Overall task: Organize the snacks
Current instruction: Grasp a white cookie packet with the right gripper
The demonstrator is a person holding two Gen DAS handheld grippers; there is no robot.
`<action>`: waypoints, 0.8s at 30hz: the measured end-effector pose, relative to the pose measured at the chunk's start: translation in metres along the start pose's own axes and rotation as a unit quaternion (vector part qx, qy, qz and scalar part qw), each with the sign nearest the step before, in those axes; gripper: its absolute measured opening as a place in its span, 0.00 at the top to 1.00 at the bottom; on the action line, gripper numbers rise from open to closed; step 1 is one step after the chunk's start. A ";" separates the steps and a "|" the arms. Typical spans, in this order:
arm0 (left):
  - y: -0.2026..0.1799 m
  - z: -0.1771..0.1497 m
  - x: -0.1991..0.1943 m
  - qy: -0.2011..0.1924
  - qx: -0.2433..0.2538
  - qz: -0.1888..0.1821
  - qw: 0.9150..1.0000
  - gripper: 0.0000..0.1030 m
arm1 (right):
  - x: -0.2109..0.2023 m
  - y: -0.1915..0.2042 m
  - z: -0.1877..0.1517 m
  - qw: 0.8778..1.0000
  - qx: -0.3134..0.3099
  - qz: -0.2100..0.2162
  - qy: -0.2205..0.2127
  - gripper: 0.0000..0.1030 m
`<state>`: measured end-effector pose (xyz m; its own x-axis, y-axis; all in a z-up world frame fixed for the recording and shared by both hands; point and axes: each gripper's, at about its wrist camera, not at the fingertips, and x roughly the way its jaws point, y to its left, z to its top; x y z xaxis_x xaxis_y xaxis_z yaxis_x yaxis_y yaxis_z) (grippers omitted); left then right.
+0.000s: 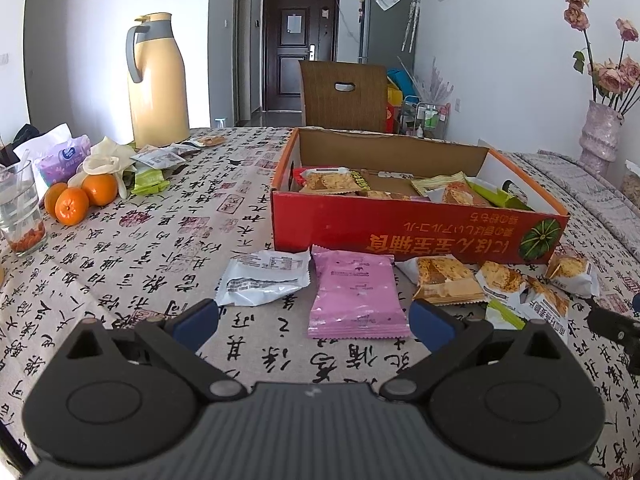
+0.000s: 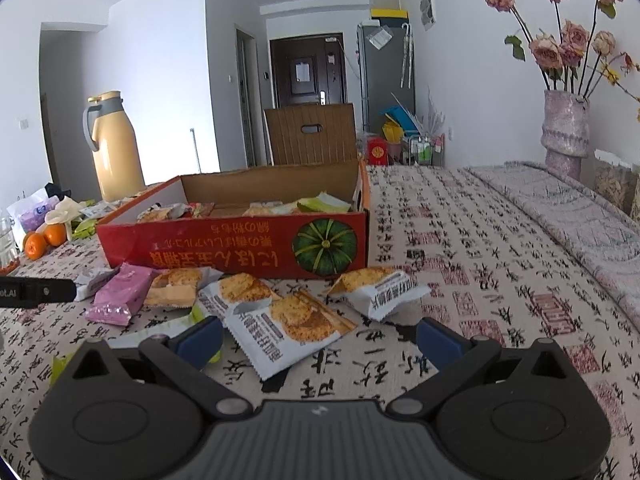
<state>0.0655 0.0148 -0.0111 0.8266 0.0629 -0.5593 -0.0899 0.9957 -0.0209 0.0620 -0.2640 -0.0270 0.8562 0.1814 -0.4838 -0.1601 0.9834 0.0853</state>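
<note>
A red cardboard box (image 1: 400, 226) (image 2: 224, 246) holds several snack packets. Loose packets lie on the tablecloth in front of it: a pink one (image 1: 356, 294) (image 2: 120, 294), a silver-white one (image 1: 262, 278), and several white cracker packets (image 1: 448, 280) (image 2: 288, 330). My left gripper (image 1: 314, 320) is open, its blue pads either side of the pink packet's near end, just short of it. My right gripper (image 2: 320, 340) is open too, with a cracker packet lying between and ahead of its fingers. The other gripper shows at the edge of each view (image 1: 616, 326) (image 2: 36, 291).
A yellow thermos jug (image 1: 158, 80), three oranges (image 1: 80, 196), a glass (image 1: 20, 212), tissues and more packets (image 1: 150, 180) sit at the far left. A vase of dried roses (image 2: 566, 128) stands at the right. A wooden chair (image 1: 344, 96) is behind the box.
</note>
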 end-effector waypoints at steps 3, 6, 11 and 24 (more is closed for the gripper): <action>0.001 0.000 0.001 0.001 -0.002 0.001 1.000 0.00 | 0.000 0.000 0.003 1.000 -0.011 -0.006 0.001 0.00; 0.001 0.000 0.002 0.002 -0.002 0.001 1.000 0.00 | 0.005 -0.001 0.003 1.000 -0.021 -0.012 0.009 0.01; 0.000 0.000 0.003 0.004 0.000 0.002 1.000 0.00 | 0.019 -0.006 0.009 0.999 -0.030 -0.026 0.017 0.06; 0.002 0.003 0.006 0.006 0.004 0.014 1.000 0.00 | 0.092 -0.021 0.041 0.991 -0.084 -0.027 0.098 0.62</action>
<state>0.0719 0.0176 -0.0114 0.8173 0.0901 -0.5692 -0.1086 0.9941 0.0013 0.1639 -0.2678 -0.0380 0.7570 0.1077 -0.6445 -0.2095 0.9742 -0.0833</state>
